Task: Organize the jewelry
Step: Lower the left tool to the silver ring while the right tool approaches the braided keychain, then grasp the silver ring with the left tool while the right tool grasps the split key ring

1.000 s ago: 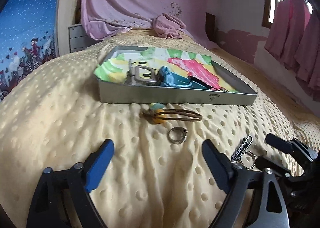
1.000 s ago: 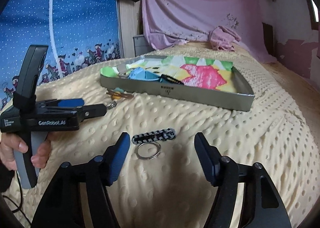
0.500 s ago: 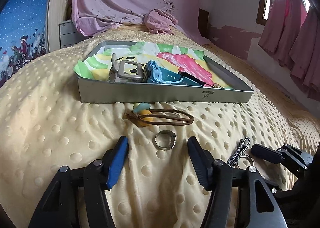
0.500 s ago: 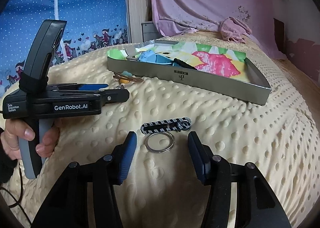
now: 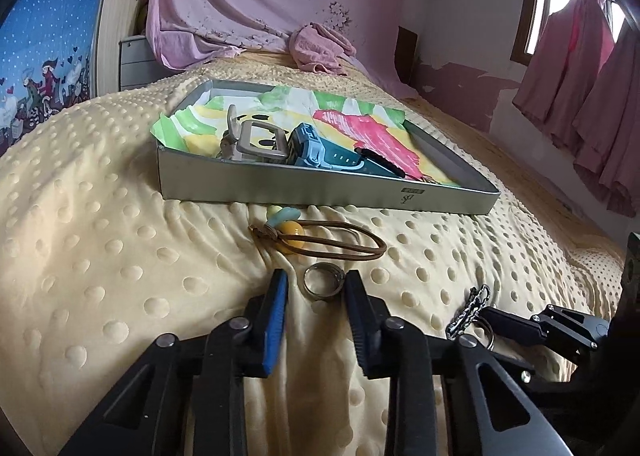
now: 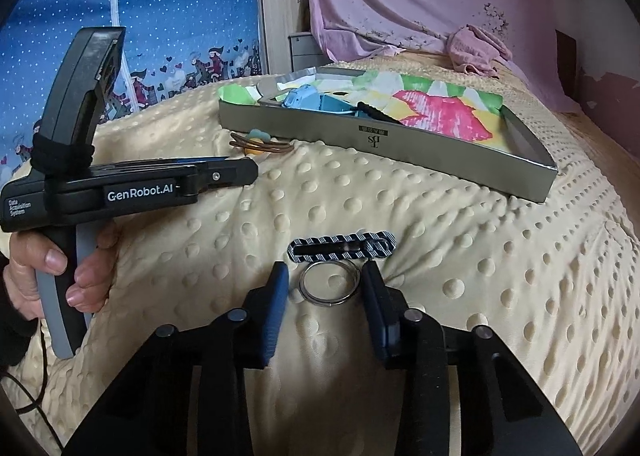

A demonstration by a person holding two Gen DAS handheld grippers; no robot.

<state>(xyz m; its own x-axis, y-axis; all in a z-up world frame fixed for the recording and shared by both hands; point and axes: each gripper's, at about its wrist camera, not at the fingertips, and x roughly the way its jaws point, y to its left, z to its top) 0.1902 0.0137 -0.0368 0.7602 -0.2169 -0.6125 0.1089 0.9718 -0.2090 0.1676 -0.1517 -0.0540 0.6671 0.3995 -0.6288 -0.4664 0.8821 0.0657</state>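
A small silver ring (image 5: 322, 285) lies on the yellow dotted blanket between the fingers of my left gripper (image 5: 316, 282). Its jaws are closing; the right pad is at the ring's edge and the left pad stands a little off. In the right wrist view a metal key ring (image 6: 329, 283), joined to a black-and-white striped keychain (image 6: 342, 247), lies between the fingers of my right gripper (image 6: 325, 274). Those jaws are closing too, with narrow gaps on both sides. A brown cord bracelet with a yellow bead (image 5: 316, 242) lies just in front of the grey tray (image 5: 320, 192).
The tray (image 6: 400, 140) holds a colourful cloth, a blue watch (image 5: 316, 152), a beige buckle and a black stick-like item. A person's hand (image 6: 48, 268) grips the left gripper's handle. A pink cloth lies at the head of the bed, and pink curtains hang on the right.
Both pairs of jaws have narrowed from wide apart to close around their rings. Both grippers edged forward, so each ring now sits between the fingertips.
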